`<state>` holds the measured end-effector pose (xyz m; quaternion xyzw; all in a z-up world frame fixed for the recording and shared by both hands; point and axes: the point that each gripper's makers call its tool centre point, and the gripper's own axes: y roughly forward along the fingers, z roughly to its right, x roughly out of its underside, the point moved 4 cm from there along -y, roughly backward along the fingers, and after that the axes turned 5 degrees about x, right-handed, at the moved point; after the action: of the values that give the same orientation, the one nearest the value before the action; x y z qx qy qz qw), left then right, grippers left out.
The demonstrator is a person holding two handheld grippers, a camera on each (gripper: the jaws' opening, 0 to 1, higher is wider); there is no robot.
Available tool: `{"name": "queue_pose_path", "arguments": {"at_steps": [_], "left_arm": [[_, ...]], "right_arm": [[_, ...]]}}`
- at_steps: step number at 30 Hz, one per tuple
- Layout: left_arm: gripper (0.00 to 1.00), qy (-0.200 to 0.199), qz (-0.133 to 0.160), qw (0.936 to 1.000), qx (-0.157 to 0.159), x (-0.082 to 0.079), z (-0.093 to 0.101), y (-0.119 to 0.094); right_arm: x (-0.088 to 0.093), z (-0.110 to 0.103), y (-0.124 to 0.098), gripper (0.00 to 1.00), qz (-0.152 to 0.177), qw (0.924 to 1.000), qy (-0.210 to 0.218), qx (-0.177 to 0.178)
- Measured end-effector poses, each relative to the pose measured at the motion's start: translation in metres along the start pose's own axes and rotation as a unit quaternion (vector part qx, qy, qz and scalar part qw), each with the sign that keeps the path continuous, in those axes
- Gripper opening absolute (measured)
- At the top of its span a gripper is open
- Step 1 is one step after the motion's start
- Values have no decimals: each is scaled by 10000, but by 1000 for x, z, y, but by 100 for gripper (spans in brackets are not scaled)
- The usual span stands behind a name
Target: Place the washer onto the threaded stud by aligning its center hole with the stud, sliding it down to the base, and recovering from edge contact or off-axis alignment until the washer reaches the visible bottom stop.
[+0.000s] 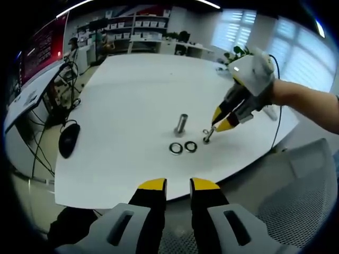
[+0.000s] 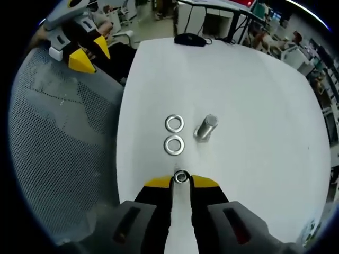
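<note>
the white table (image 1: 132, 95) is taking up most of the room in front of me, its near edge curving round toward a grey mesh chair (image 2: 58, 137). shelving and other desks are standing at the far side of the room, and a dark computer mouse (image 1: 68, 139) is lying near the table's left edge in the left gripper view.

the right hand-held gripper (image 1: 221, 120) is reaching in over the table from the right side of the left gripper view, a person's hand (image 1: 254, 74) wrapped around its body. its yellow-tipped jaws are pinched together on a washer (image 2: 181, 177), which is showing as a small metal ring right between the tips in the right gripper view, low over the table surface.

the left hand-held gripper (image 1: 178, 184) is hanging back at the table's near edge, jaws standing a little apart with nothing between them.

the threaded stud (image 1: 181, 124) is standing upright near the middle of the table, bare along its length. the held washer is sitting just beside it, off to one side and not over its top.

two spare washers (image 1: 183, 147) are lying flat on the table, side by side and almost touching, just in front of the stud.
</note>
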<state>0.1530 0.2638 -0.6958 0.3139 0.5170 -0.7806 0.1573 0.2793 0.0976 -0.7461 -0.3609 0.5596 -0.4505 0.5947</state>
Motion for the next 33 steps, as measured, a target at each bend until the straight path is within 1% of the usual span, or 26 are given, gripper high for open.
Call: {"name": "queue_pose_path", "arguments": {"at_steps": [7, 11, 12, 18, 20, 22, 23, 26, 27, 29, 31, 33], "left_arm": [[15, -7, 4, 10000, -3, 0, 0, 0], [15, -4, -8, 10000, -6, 0, 0, 0], [15, -7, -13, 10000, -8, 0, 0, 0], [15, -15, -56, 10000, -28, 1, -1, 0], [15, -26, -51, 10000, -35, 2, -1, 0], [15, -28, -40, 10000, -27, 1, -1, 0], [15, -13, -67, 10000, -27, 2, -1, 0], [15, -15, -59, 10000, -25, 2, -1, 0], [15, -15, -58, 10000, -26, 1, -1, 0], [15, -10, -67, 10000, -27, 2, -1, 0], [15, -10, -72, 10000, -27, 2, -1, 1], [15, -5, -76, 10000, -29, 2, -1, 1]], "right_arm": [[2, -2, 13, 14, -131, 9999, -65, -68], [5, -3, 25, 14, -242, 9995, -159, -142], [7, -4, 29, 14, -314, 9992, -156, -179], [15, -7, 42, 14, -507, 9979, -359, -159], [19, -7, 44, 16, -531, 9980, -299, -161], [22, -5, 42, 27, -521, 9983, -227, -116], [25, -3, 40, 28, -482, 9986, -186, -110], [32, 2, 35, 28, -444, 9989, -75, -105], [39, 8, 33, 27, -475, 9988, -27, -69], [45, 14, 34, 27, -482, 9988, 79, -14], [50, 21, 33, 26, -415, 9989, 203, 64], [50, 25, 34, 26, -289, 9991, 285, 149]]}}
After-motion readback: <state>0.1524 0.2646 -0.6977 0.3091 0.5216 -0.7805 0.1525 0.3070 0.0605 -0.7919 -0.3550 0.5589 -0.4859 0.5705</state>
